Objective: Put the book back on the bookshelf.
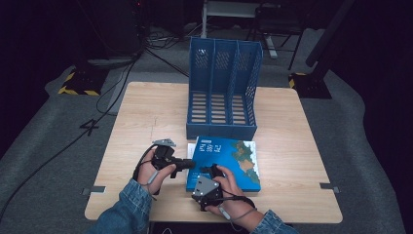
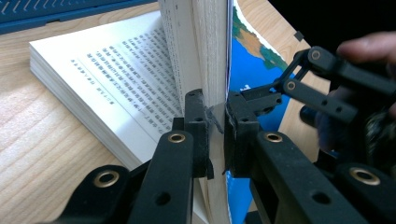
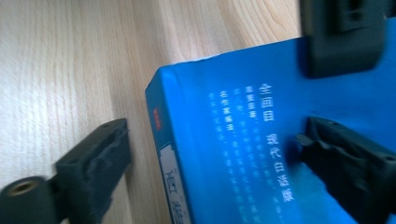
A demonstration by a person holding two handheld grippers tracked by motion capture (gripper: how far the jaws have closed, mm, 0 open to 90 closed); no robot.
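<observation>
Up on the high view, the blue book (image 1: 225,163) lay flat on the wooden counter (image 1: 146,112), just in front of the blue file rack (image 1: 223,87), whose three slots stood bare. The left tool (image 1: 185,164) reached in from the book's left edge, the right tool (image 1: 209,171) sat over the book's near corner. My read: the job was barely begun, with the cover caught and lifted, while any carry toward the rack looked undone. Grey carpet and trailing cables lay round the counter, and dark stands rose behind the rack.

Along the left gripper view, the left tool (image 2: 215,126) was clenched on the cover and a wad of pages (image 2: 205,56), holding them upright off the book, with printed pages (image 2: 116,79) spread flat to their left. The right tool's (image 2: 261,100) black linkage showed just right of the book's cover.

Over on the right gripper view, the right tool (image 3: 210,144) stood released, jaws spread wide to either side of the book's (image 3: 261,154) spine, neither pad pressing. Pale woodgrain ran beside the book.
</observation>
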